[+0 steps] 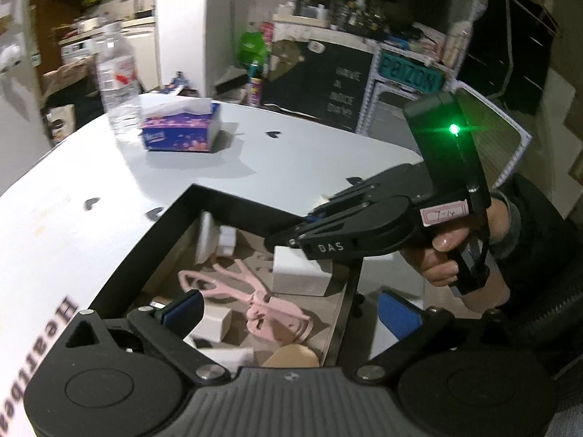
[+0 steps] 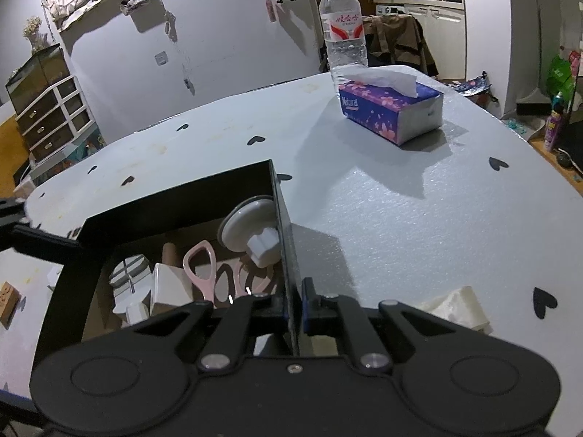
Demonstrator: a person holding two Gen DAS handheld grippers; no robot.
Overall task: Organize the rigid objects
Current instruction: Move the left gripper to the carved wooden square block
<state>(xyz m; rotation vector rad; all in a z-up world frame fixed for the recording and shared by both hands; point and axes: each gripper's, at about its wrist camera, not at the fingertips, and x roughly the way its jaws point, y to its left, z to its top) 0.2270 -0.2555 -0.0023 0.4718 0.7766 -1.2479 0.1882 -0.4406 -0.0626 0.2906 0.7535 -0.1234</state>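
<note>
A black open-topped box [image 2: 175, 196] sits on a pale tabletop [image 2: 400, 211] printed with small black hearts. In the right wrist view, the right gripper [image 2: 293, 309] is clamped on the box's right-hand wall, at 6 o'clock in the frame: the thin black wall passes between its two blue-padded fingers [image 2: 309, 306], which press close on either side.

Inside the box, seen from that view, lie pink scissors [image 2: 204, 266] at the centre, a white suction-cup hook [image 2: 251, 229] leaning against the right wall at 1 o'clock of the scissors, a white block [image 2: 167, 284] at their 9 o'clock, and a round grey-and-white piece [image 2: 129, 273] further left. On the table at 1 o'clock stand a purple flowered tissue box [image 2: 391, 109] and, just behind it, a clear water bottle [image 2: 342, 32]. A crumpled white piece [image 2: 459, 309] lies on the table at 4 o'clock, and a small wooden block [image 2: 7, 302] at the far left edge.

In the left wrist view, the left gripper [image 1: 288, 313] hovers above the box's near corner with its fingers spread wide and nothing between them; one blue pad [image 1: 186, 306] sits over the box interior, the other outside the wall. The scissors [image 1: 251, 298] lie directly below. At 3 o'clock a hand [image 1: 448, 255] holds the right gripper's handle, which shows a green light.
</note>
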